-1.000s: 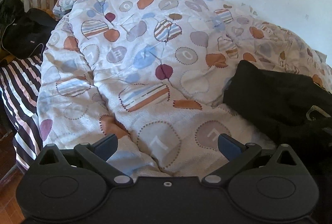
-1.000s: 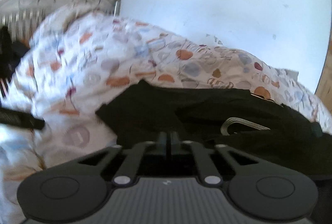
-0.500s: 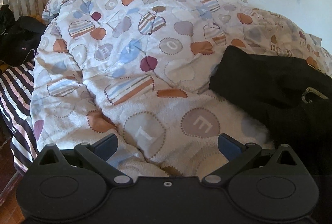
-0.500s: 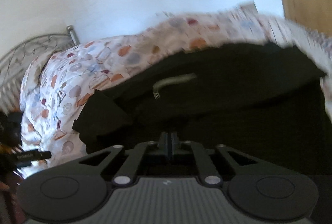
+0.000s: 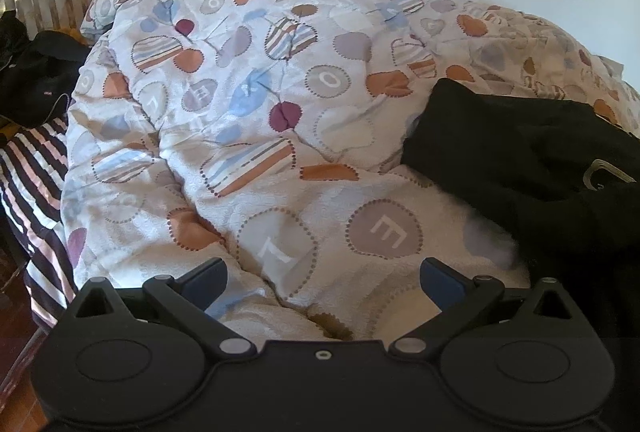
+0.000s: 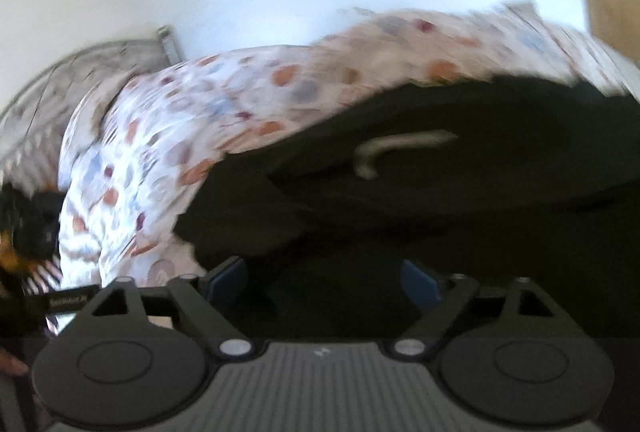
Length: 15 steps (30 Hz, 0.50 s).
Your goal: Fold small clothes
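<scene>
Right gripper [image 6: 322,282] has sprung apart, opening over black garment [image 6: 440,192].

The quilt [image 5: 256,120] on the bed has round patches with white letters on them. Near the front, a grey patch shows an "E" [image 5: 383,230] lying on its side. Beside it a paler patch shows an "L" [image 5: 276,256], tilted. Higher up, one patch has an "O" [image 5: 329,80] and another small one near the top has an "O" [image 5: 214,2] too. Some other patches have letters too faint to read. In the right wrist view, a black strap [image 6: 68,301] at the left edge has pale writing, too blurred to read
</scene>
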Each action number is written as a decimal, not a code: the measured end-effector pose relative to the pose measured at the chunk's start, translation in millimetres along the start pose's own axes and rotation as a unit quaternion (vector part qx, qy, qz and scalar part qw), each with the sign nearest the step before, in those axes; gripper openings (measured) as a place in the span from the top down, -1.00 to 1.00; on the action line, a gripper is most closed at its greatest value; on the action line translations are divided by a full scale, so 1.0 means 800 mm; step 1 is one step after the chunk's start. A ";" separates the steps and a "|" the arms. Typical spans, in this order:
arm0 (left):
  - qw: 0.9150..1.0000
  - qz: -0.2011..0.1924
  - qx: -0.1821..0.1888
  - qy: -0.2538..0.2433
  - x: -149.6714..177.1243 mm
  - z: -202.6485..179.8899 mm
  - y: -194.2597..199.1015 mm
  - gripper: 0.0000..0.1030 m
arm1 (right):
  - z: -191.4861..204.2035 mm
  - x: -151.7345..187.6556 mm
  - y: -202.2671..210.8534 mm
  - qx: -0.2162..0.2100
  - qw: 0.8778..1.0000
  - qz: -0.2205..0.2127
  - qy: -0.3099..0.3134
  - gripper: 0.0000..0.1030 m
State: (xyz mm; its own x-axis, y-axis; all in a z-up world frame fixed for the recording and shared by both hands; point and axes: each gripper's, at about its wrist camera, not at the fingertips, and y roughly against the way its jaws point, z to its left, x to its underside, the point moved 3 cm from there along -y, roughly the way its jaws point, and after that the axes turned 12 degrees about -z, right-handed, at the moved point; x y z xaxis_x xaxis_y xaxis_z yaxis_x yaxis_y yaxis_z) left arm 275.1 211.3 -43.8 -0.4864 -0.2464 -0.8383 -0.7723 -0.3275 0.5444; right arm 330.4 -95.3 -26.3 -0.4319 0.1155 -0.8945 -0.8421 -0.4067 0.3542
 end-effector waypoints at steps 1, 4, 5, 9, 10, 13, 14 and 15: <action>1.000 0.001 -0.003 0.001 -0.001 0.002 -0.001 -0.99 | 0.017 0.000 -0.006 0.000 1.000 -0.007 0.025 -0.97; 1.000 0.001 -0.012 0.004 -0.004 0.013 -0.003 -0.99 | 0.071 0.007 -0.030 0.003 0.993 -0.026 0.117 -1.00; 1.000 0.001 -0.014 0.005 -0.005 0.017 -0.003 -0.99 | 0.087 0.010 -0.040 0.006 0.989 -0.026 0.142 -1.00; 1.000 0.000 -0.026 0.011 -0.007 0.036 -0.008 -0.99 | 0.139 0.029 -0.079 0.014 0.980 -0.004 0.198 -1.00; 1.000 0.001 -0.028 0.013 -0.007 0.040 -0.009 -0.99 | 0.150 0.034 -0.087 0.020 0.978 0.001 0.208 -1.00; 0.999 0.005 -0.034 0.023 -0.006 0.050 -0.014 -0.99 | 0.182 0.051 -0.113 0.049 0.966 -0.005 0.252 -1.00; 0.999 0.006 -0.035 0.027 -0.006 0.053 -0.015 -0.99 | 0.189 0.058 -0.124 0.062 0.960 -0.004 0.271 -1.00; 0.999 0.006 -0.035 0.030 -0.005 0.054 -0.015 -0.99 | 0.193 0.065 -0.135 0.079 0.953 -0.004 0.291 -0.99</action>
State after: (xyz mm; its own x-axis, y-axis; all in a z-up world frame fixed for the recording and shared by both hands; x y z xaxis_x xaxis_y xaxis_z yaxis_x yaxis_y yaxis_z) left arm 268.4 255.7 -48.0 -0.4689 -0.3048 -0.8290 -0.7348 -0.3862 0.5577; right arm 348.9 94.5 -68.8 -0.2113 -0.4228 -0.8813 -0.9030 -0.2608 0.3416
